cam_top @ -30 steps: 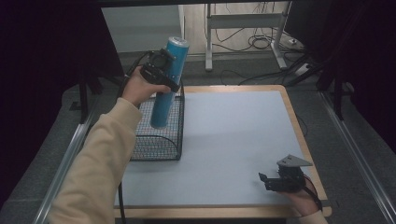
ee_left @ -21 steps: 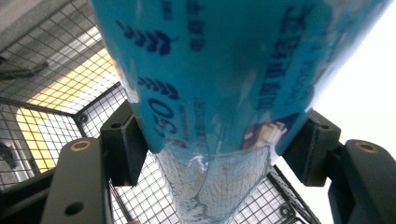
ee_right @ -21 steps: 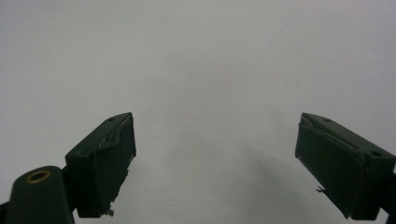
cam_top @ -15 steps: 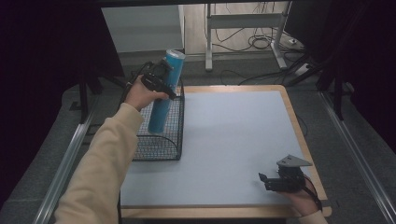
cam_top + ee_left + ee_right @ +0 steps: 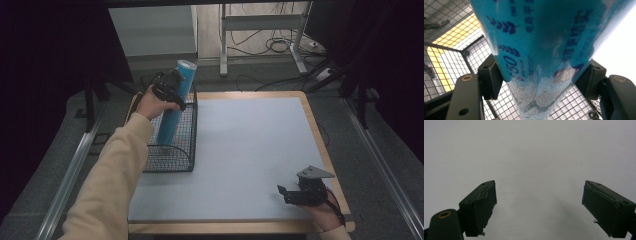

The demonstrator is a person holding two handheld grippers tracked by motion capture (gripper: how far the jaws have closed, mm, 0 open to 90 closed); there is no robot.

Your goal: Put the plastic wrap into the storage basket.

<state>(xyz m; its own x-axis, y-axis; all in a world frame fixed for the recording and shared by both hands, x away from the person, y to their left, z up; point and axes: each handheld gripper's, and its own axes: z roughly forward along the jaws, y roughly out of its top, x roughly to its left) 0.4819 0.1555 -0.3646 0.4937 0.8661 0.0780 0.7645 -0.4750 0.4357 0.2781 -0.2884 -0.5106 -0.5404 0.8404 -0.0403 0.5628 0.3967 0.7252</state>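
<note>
Blue tube (image 5: 176,102), clenched in the left gripper (image 5: 169,89), has sunk lower into the wire basket (image 5: 170,159) at frame left, nearly placed; right gripper (image 5: 292,195) rests released at lower right.

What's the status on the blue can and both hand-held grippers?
Left hand-held gripper shut on blue can, tilted, lower end inside wire basket. Right hand-held gripper open, empty. Nothing in the way.

Blue tube (image 5: 176,102) has a glossy printed plastic-looking wrap, basket (image 5: 172,152) is black wire mesh, table top (image 5: 250,150) is matt grey with a wood edge.
</note>
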